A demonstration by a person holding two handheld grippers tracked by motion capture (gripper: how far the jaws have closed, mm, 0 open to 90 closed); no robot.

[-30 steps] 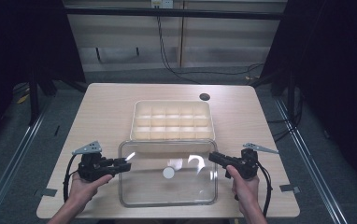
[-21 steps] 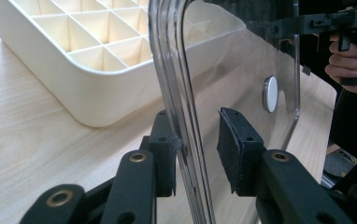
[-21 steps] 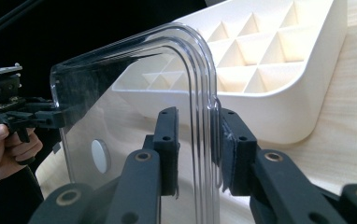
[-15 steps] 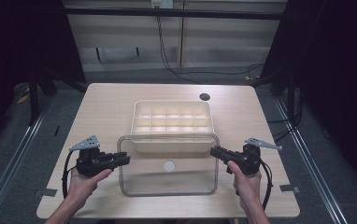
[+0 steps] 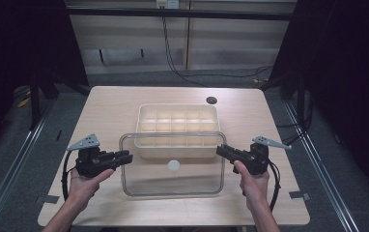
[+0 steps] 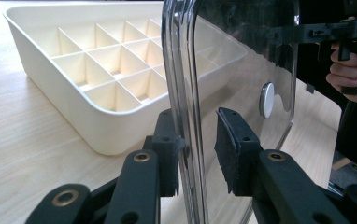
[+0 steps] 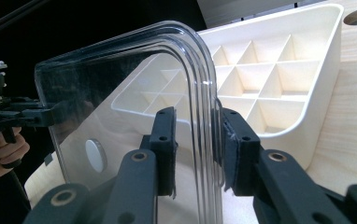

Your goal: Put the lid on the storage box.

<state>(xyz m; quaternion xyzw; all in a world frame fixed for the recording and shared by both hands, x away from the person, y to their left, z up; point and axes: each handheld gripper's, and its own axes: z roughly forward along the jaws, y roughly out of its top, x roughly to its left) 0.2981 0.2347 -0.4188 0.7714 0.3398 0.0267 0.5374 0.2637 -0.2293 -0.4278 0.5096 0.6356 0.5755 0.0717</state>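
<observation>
Lid: one clear plastic lid point(image 5: 173, 181), rounded corners, lifted off the surface and held level between the two tongs; its far edge overlaps the near wall of the tray in the high view.
Lid knob: one small pale round disc point(image 5: 174, 165) near the middle of the lid, also seen in the left gripper view point(image 6: 267, 100) and the right gripper view point(image 7: 95, 156).
Tray: one cream tray point(image 5: 177, 108) split into square compartments, resting on the surface just beyond the lid; the high view shows about four across, the rows are not fully countable.
Left tongs: one pair point(image 5: 124, 157), clamped on the lid's left rim; in the left gripper view point(image 6: 200, 147) one pad presses the rim, the other stands a little off the clear sheet; the jaws have just been closing with the rim between them.
Right tongs: one pair point(image 5: 222, 151), clamped on the lid's right rim point(image 7: 197, 149), both pads against the ridged edge.
Hands: two, one on each gripper, left hand point(image 5: 83, 186), right hand point(image 5: 254, 181).
Surface: one light wooden surface point(image 5: 110, 106) with one dark round hole point(image 5: 211, 100) near its far right.
</observation>
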